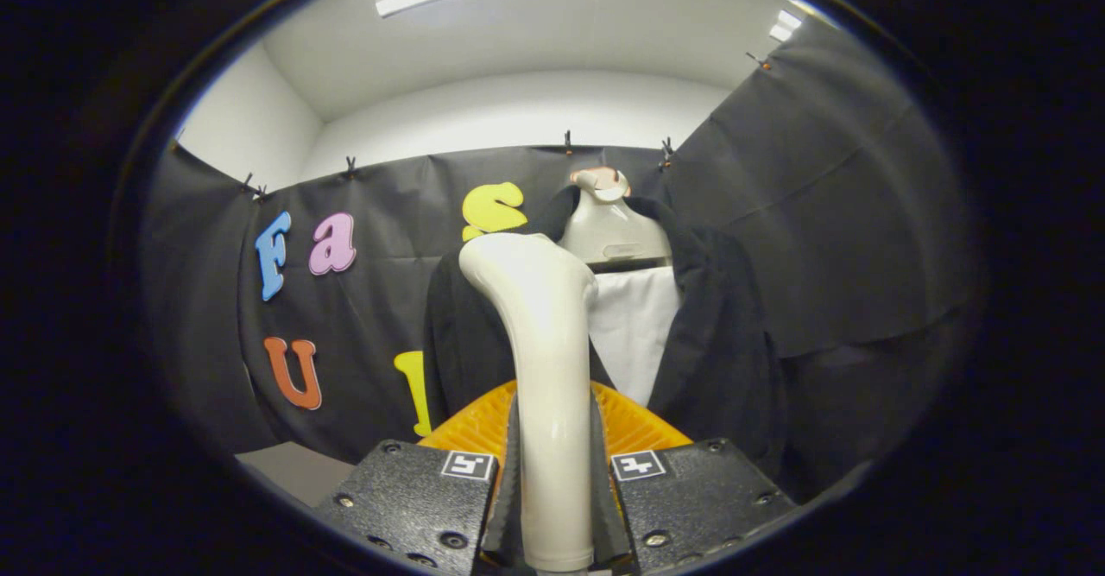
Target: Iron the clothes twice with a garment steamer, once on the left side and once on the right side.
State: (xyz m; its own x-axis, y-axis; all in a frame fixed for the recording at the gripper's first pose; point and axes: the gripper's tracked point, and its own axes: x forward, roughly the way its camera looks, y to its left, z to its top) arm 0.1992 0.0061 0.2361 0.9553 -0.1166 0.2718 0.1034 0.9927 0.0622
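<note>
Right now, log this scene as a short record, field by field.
gripper: gripper shut on the steamer handle, both fingers pressing its sides
steamer: white garment steamer upright, head just ahead of the jacket's lapel
garment: black jacket over a white shirt on a mannequin bust
contact: cannot tell if the head touches the fabric
other: orange ribbed part behind the handle
</note>
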